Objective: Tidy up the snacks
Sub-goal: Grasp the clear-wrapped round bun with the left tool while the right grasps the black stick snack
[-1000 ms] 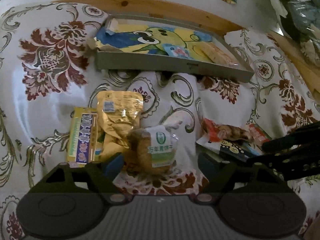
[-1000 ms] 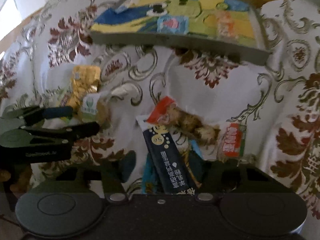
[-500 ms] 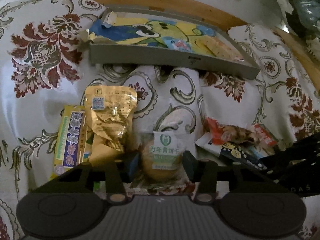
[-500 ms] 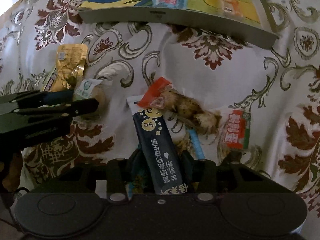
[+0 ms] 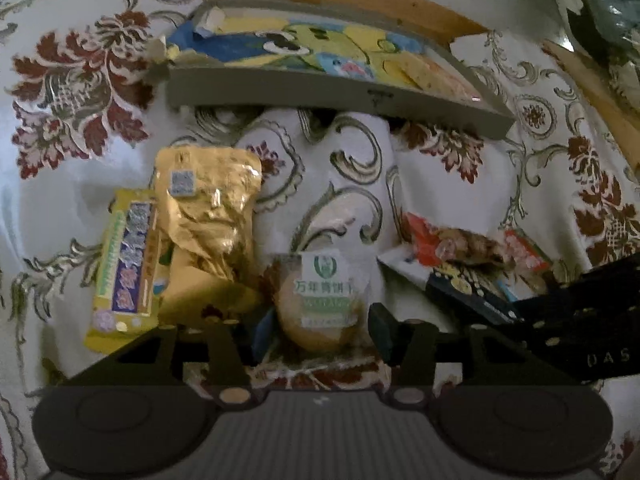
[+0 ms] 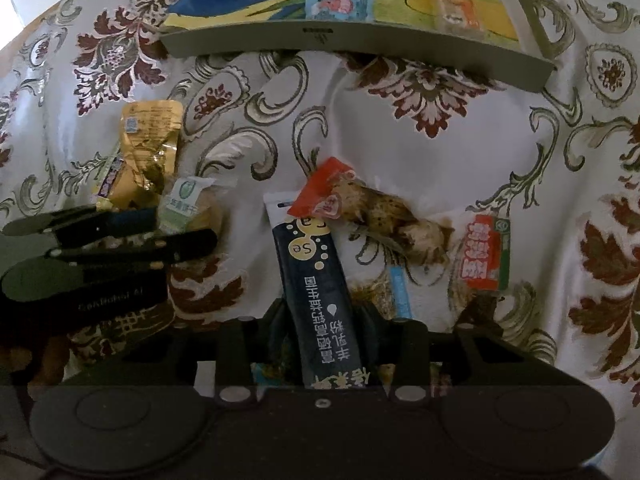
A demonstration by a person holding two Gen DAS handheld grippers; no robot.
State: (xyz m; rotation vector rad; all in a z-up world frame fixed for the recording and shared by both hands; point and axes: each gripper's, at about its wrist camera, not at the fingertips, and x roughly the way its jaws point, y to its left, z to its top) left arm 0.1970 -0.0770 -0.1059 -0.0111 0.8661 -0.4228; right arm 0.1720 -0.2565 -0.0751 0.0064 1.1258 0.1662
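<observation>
The left gripper (image 5: 320,324) has its fingers pressed on either side of one round biscuit pack (image 5: 322,300) with a white-and-green label, which lies on the floral tablecloth (image 5: 80,184). The right gripper (image 6: 326,330) has its fingers closed around the near end of one dark navy sachet (image 6: 320,280), which lies flat and points away from the camera.

To the left of the biscuit pack lie two more snacks: one gold foil pouch (image 5: 208,216), touching it, and one yellow bar with a blue label (image 5: 124,264), partly tucked under the pouch's left edge.

Over the navy sachet's far end rests one clear packet with a red end (image 6: 372,212) holding brownish pieces. Just right of that is one small red-and-green packet (image 6: 486,256). A thin blue-edged wrapper (image 6: 400,288) shows beside the sachet; how many wrappers lie beneath it cannot be told.

Farther back stands one grey tray (image 6: 360,46) lined with a cartoon picture; in it lie one small blue packet (image 6: 340,2) and one orange packet (image 6: 458,6).
</observation>
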